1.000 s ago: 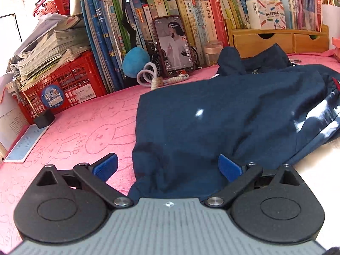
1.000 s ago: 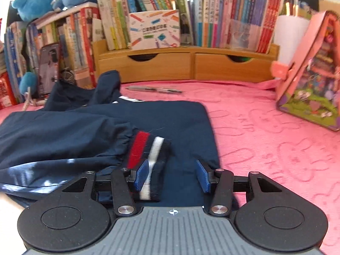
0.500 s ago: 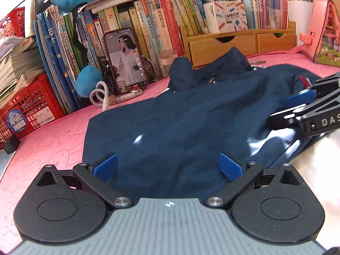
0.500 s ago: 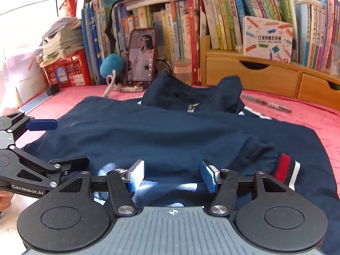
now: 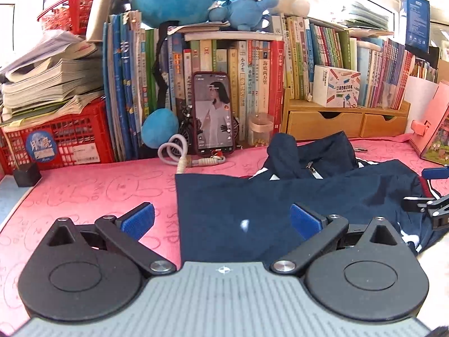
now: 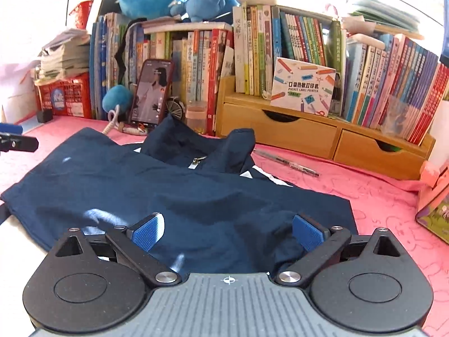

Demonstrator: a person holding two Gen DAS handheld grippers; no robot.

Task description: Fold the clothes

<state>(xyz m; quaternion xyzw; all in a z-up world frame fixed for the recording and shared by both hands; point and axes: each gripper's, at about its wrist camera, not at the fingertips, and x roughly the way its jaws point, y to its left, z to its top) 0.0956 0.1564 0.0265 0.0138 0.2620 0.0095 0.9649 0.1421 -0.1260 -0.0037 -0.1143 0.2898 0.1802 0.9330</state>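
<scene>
On the pink mat in front of the books lies the jacket, navy, spread fairly flat with its collar and zip bunched at the far side, toward the phone. I hold my left gripper low at the jacket's near edge, jaws spread wide and gripping nothing; one pad is over bare mat, the other over cloth, so the left edge of the garment runs between them. I judge that suits taking that side to fold it inward. My right gripper is likewise released, both pads over the cloth near the hem, with a rumpled ridge between them. The striped cuff sits on top at the right, seemingly a sleeve already laid across the body. A pen lies just beyond the jacket, clear of the fold.
</scene>
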